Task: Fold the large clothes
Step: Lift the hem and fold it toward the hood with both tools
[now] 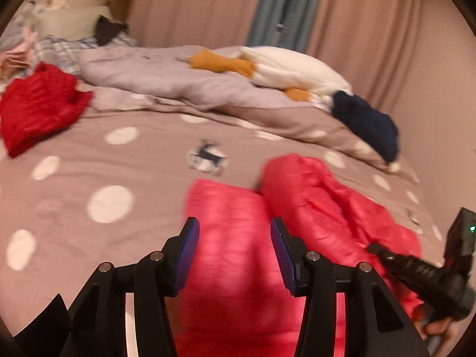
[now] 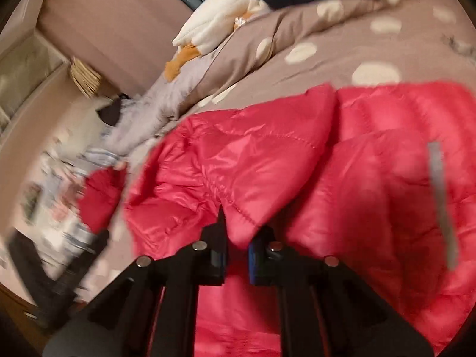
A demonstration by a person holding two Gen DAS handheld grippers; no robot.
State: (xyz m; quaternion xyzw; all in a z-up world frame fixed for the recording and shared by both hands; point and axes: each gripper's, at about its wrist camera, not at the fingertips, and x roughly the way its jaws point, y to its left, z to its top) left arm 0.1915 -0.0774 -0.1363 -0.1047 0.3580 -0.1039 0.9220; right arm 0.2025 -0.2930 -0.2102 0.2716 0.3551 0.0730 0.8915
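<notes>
Pink-red quilted puffer jacket point(image 1: 312, 208) lies on the polka-dot bedspread point(image 1: 119, 154), right-of-centre in the left wrist view, long axis running from the near edge up and away toward the right side of the bed. One padded part of it point(image 1: 232, 238) runs straight up between the fingers of the left gripper point(image 1: 235, 250); jaws partly open, blue pads point(image 1: 187, 255) either side of the fabric, contact unclear through blur. Right gripper point(image 1: 416, 267) reaches in from the lower right over the jacket. Red garment point(image 1: 38, 107) far left, navy garment point(image 1: 369, 125) at the right edge, white plush point(image 1: 291, 71) behind.

Right wrist view: jacket point(image 2: 297, 163) fills the frame, a seam running diagonally. Right gripper point(image 2: 236, 238) pinched closed on a jacket fold. No containers visible.
</notes>
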